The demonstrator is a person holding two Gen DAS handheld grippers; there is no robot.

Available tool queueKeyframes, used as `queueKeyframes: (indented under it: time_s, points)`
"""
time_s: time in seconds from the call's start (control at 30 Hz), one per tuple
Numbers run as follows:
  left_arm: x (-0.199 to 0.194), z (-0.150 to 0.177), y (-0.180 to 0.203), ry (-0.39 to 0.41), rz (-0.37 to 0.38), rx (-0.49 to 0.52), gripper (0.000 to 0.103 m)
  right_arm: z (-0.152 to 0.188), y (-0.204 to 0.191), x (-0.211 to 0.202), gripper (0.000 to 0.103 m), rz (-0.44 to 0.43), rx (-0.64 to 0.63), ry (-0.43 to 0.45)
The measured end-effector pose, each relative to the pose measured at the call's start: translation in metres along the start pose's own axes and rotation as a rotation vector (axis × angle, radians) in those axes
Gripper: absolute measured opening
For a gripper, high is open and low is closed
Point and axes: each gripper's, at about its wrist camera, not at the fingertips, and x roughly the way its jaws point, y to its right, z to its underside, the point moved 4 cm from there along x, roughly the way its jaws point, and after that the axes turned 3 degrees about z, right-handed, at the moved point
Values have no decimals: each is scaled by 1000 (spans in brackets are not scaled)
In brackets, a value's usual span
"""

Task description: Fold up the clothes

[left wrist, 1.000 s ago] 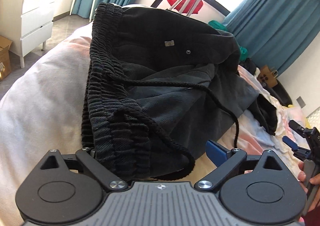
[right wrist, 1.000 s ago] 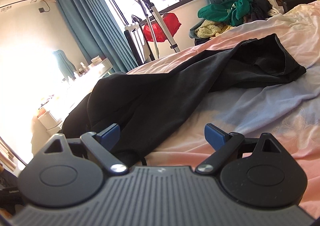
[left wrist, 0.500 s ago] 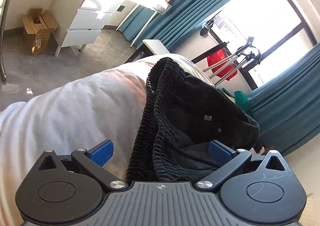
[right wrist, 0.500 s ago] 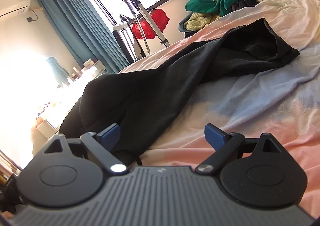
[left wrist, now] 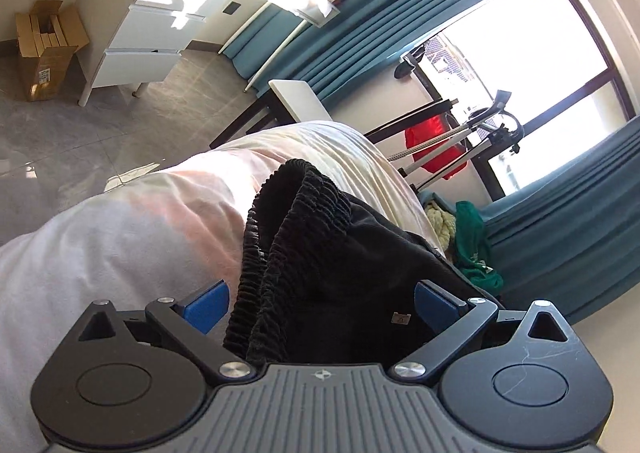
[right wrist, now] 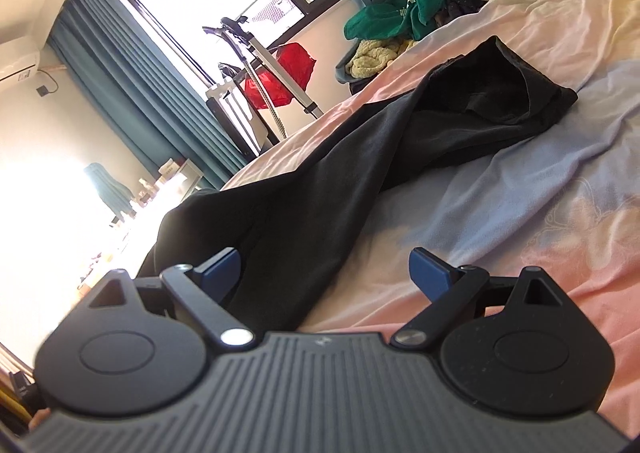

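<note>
A white drawer unit (left wrist: 148, 33) and teal curtains (left wrist: 568, 229) are seen beyond the left gripper (left wrist: 320, 303), whose jaws, just narrowed slightly, are spread around the black ribbed-waistband trousers (left wrist: 320, 253) on the bed (left wrist: 120, 245). The right gripper (right wrist: 326, 273) is held apart over a trouser leg.

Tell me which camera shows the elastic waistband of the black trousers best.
The left wrist view. The ribbed waistband sits close up there, bunched between the open blue fingers of the left gripper. The right wrist view shows only the trousers' smooth legs stretched across the bed; no waistband ribbing can be made out there.
</note>
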Motion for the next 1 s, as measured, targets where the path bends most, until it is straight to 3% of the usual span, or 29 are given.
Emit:
queueKeyframes:
  time_s: [0.07, 0.13, 0.23, 0.3, 0.37, 0.43, 0.47, 0.5, 0.57, 0.63, 0.8, 0.9, 1.0]
  points:
    - [19, -1, 1, -7, 0, -28, 90, 0, 10, 6, 93, 4, 63, -6]
    - [30, -8, -1, 23, 33, -80, 90, 0, 18, 12, 93, 1, 116, -21]
    - [50, -23, -7, 4, 138, -185, 85, 1, 26, 20, 93, -7, 170, -39]
    - [64, -36, -7, -7, 263, -248, 70, -1, 29, 25, 93, -19, 196, -40]
    - [85, -44, -6, -60, 317, -304, 73, -4, 35, 23, 93, -46, 254, 2]
    - [110, -46, -4, -93, 301, -326, 73, -8, 41, 23, 93, -48, 290, 31]
    - [121, -46, -2, -97, 254, -314, 71, -9, 45, 24, 94, -45, 305, 32]
    - [129, -46, 1, -76, 172, -270, 46, -9, 49, 26, 94, -40, 319, 30]
    - [138, -50, 9, -11, 42, -189, 11, -7, 54, 33, 94, -32, 352, 4]
    - [141, -63, 20, 51, -20, -161, 9, -2, 60, 37, 94, -27, 396, -21]
    - [125, -144, 71, 246, -132, -84, 8, -19, 66, 15, 95, -15, 420, 131]
    - [117, -197, 99, 354, -175, -45, 8, -25, 68, 12, 95, -9, 405, 171]
    - [136, -223, 114, 323, -226, 63, 9, -26, 69, 19, 95, -5, 397, 168]
